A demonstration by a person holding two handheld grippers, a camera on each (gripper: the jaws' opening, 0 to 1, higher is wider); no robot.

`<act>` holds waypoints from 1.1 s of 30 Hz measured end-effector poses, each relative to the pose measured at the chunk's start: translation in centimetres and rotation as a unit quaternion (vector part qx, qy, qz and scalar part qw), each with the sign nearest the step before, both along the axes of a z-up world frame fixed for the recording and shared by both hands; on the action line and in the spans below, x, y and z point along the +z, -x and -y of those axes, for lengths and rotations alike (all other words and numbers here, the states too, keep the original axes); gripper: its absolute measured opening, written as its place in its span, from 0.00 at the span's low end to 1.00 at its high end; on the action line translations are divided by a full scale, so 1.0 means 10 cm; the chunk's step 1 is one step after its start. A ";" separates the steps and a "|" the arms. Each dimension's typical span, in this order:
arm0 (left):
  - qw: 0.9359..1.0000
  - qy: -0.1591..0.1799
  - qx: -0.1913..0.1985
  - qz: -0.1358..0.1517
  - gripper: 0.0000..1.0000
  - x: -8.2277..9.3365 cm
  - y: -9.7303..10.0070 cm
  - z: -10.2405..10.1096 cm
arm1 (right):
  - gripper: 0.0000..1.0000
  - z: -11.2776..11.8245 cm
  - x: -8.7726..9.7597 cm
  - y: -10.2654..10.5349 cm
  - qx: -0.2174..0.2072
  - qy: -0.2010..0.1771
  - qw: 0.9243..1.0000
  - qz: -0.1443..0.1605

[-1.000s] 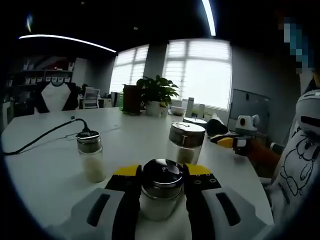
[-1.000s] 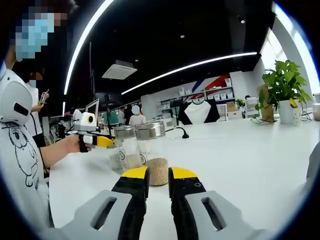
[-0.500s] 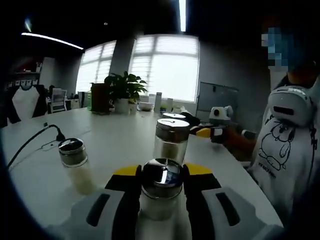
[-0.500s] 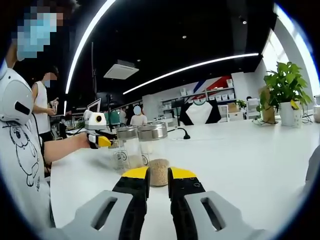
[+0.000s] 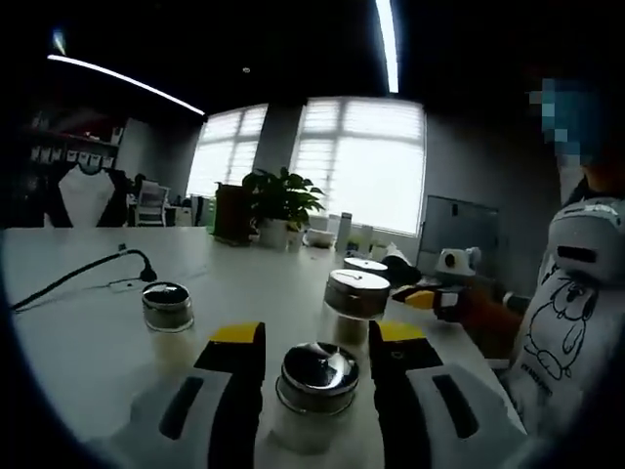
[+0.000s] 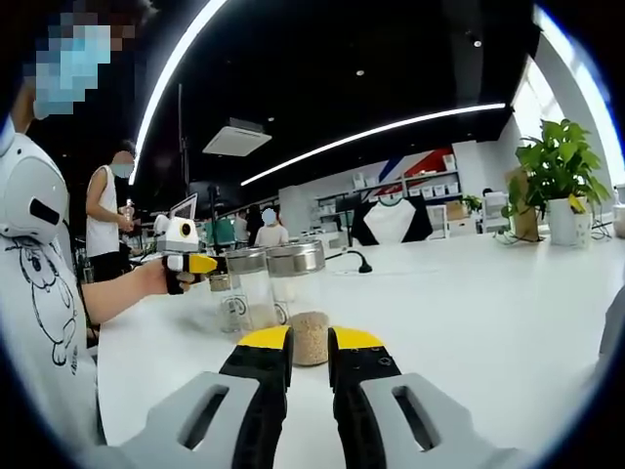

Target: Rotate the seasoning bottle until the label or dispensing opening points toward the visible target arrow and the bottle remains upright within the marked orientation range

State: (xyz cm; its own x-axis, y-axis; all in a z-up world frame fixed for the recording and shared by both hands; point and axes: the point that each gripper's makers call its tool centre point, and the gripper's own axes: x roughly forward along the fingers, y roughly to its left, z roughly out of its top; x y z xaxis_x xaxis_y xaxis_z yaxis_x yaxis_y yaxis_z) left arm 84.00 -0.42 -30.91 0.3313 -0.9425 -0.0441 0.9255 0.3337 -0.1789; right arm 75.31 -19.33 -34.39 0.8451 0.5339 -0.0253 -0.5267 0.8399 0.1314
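Observation:
A small seasoning bottle [image 5: 317,381] with a shiny metal lid stands upright on the white table [image 5: 88,332] between my left gripper's [image 5: 318,337] yellow-tipped jaws. A thin gap shows on each side of the lid, so this gripper is open. In the right gripper view the left gripper [image 6: 200,264] appears small at the left, in a hand, beside a glass bottle [image 6: 244,285]. My right gripper [image 6: 310,340] is shut with nothing in it, its tips just short of a taller jar [image 6: 298,283] with brownish grains at its bottom. The right gripper [image 5: 422,297] also comes in from the right in the left gripper view.
A dark-lidded shaker [image 5: 168,311] stands left of the jaws, with a metal-lidded jar [image 5: 356,296] and another lid [image 5: 366,265] beyond. A black cable [image 5: 83,278] crosses the table. Potted plants [image 5: 283,200] [image 6: 559,166] stand at the far edge. The person [image 6: 34,293] in a white shirt is close by.
My left gripper's jaws have spread slightly and let go of the shiny-lidded bottle, which stays upright; that camera has swung. The right gripper has stayed still and shut.

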 end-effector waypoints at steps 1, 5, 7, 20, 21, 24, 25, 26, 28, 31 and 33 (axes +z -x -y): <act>1.000 0.003 0.017 0.006 0.46 0.04 -0.02 0.00 | 0.12 0.00 -0.01 0.00 -0.001 -0.001 1.000 -0.001; 0.998 -0.008 0.063 0.001 0.45 0.04 -0.03 -0.02 | 0.12 0.00 -0.03 0.00 -0.002 -0.003 1.000 -0.003; 0.997 -0.018 0.074 0.000 0.45 0.01 0.00 -0.03 | 0.12 0.00 -0.03 0.00 -0.003 -0.005 1.000 -0.003; 0.989 -0.077 0.117 0.055 0.43 -0.09 0.04 -0.07 | 0.12 -0.01 -0.03 0.01 -0.003 -0.005 1.000 -0.002; 0.989 -0.077 0.115 0.052 0.41 -0.10 0.04 -0.06 | 0.12 0.00 -0.03 0.01 -0.004 -0.006 1.000 -0.003; 0.988 -0.083 0.115 0.054 0.37 -0.13 0.03 -0.07 | 0.12 0.02 -0.04 0.02 -0.007 -0.008 1.000 -0.003; 0.989 -0.080 0.114 0.052 0.37 -0.13 0.02 -0.07 | 0.12 0.02 -0.04 0.02 -0.008 -0.008 1.000 -0.003; 0.989 -0.080 0.109 0.051 0.36 -0.14 0.03 -0.07 | 0.12 0.02 -0.04 0.02 -0.008 -0.007 1.000 -0.003; 0.990 -0.086 0.099 0.056 0.34 -0.15 0.05 -0.05 | 0.12 0.03 -0.04 0.03 -0.008 -0.007 1.000 -0.003; 0.990 -0.089 0.093 0.057 0.34 -0.14 0.04 -0.05 | 0.12 0.04 -0.04 0.02 -0.008 -0.008 1.000 -0.004; 0.991 -0.088 0.082 0.054 0.34 -0.15 0.03 -0.05 | 0.12 0.03 -0.04 0.02 -0.007 -0.007 1.000 -0.003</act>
State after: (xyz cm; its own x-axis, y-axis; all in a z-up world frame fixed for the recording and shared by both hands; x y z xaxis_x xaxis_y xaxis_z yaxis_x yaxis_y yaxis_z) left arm 83.72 0.09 -32.38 0.4905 -0.8567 -0.1597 0.8673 0.4977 -0.0064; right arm 75.11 -19.67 -34.78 0.8524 0.5223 -0.0240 -0.5138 0.8453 0.1463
